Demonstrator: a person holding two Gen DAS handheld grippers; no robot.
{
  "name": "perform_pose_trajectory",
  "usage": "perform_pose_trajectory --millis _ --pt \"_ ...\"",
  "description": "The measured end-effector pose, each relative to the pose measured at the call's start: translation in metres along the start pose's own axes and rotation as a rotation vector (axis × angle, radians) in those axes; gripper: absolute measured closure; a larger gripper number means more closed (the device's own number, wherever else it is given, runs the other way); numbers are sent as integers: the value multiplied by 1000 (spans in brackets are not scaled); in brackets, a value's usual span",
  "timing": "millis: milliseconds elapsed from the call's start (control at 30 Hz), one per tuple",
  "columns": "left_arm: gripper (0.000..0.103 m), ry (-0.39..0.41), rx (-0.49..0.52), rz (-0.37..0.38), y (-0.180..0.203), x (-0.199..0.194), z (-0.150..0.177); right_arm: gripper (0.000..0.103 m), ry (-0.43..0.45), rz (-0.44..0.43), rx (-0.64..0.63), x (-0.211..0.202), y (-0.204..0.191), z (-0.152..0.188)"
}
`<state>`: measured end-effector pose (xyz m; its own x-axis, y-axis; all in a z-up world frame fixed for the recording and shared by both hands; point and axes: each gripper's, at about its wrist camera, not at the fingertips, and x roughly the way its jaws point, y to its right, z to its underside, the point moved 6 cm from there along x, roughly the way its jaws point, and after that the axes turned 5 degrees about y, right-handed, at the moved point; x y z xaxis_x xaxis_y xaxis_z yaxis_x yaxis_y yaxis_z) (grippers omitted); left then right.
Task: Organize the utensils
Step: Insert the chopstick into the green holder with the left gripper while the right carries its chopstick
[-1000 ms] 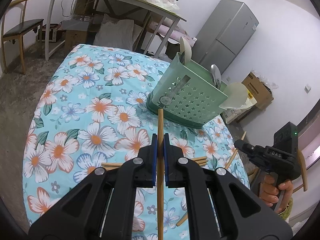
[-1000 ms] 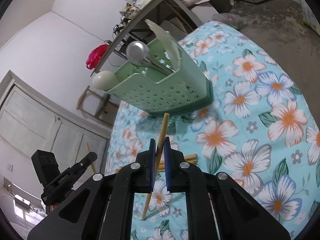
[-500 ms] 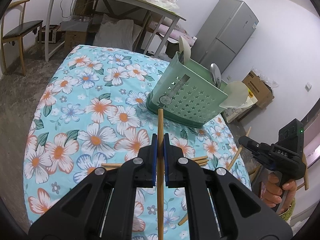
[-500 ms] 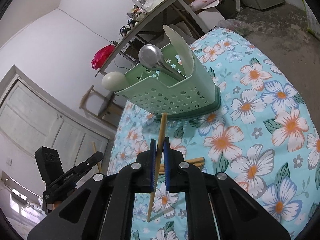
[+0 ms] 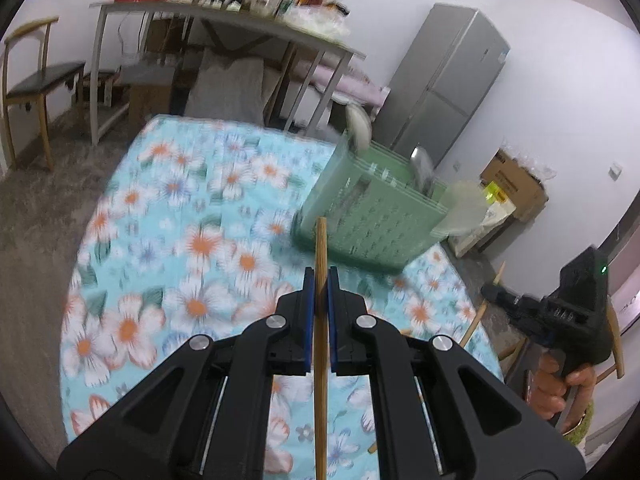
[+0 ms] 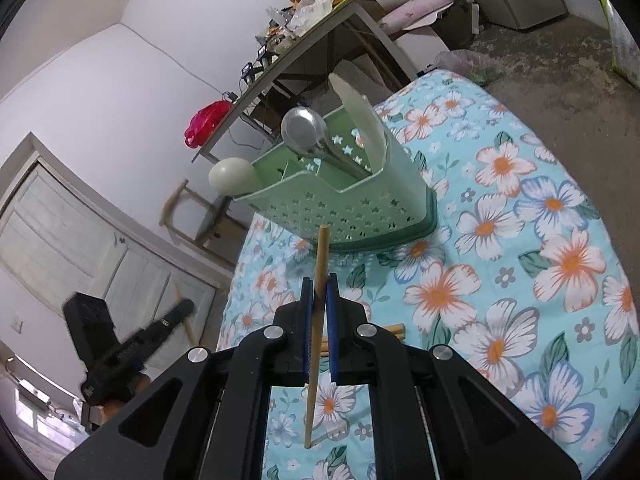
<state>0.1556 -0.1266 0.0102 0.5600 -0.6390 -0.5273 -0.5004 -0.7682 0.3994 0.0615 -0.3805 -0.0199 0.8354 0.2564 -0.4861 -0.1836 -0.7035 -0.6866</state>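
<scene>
A green perforated utensil caddy stands on the floral tablecloth and holds a metal ladle, a white spatula and a pale round spoon. My left gripper is shut on a wooden chopstick, held upright in front of the caddy. My right gripper is shut on another wooden chopstick, also short of the caddy. More chopsticks lie on the cloth below. Each gripper shows in the other's view: the right one, the left one.
The table has a blue floral cloth. A grey desk with clutter, a chair, a fridge and cardboard boxes stand around it. A white door is at the left.
Both grippers have risen with their chopsticks. The left view has swung and blurred; the caddy sits further right and lower in it. The right gripper now looks down into the caddy.
</scene>
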Motion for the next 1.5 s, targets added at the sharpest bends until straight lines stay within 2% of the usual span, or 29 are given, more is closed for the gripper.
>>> perform_pose_trajectory --millis 200,400,533,700,1000,1100,1300,1500 --pt "99 219 86 56 34 -30 -76 97 28 4 -3 -9 2 -6" --pt "99 505 168 142 77 -55 -152 97 36 -1 -3 -9 2 -10" --pt "99 592 182 154 90 -44 -182 97 41 -10 -5 -10 1 -15" --pt "99 609 208 128 98 -4 -204 97 50 -17 -3 -10 4 -21" --pt "99 590 265 42 105 54 -200 97 61 -29 18 -9 14 -32" --pt "99 576 253 32 102 61 -198 97 65 -30 25 -10 17 -33" --pt "99 610 288 7 111 58 -201 97 61 -37 38 -9 21 -33" --pt "99 621 228 105 121 49 -204 97 60 -39 46 -8 23 -32"
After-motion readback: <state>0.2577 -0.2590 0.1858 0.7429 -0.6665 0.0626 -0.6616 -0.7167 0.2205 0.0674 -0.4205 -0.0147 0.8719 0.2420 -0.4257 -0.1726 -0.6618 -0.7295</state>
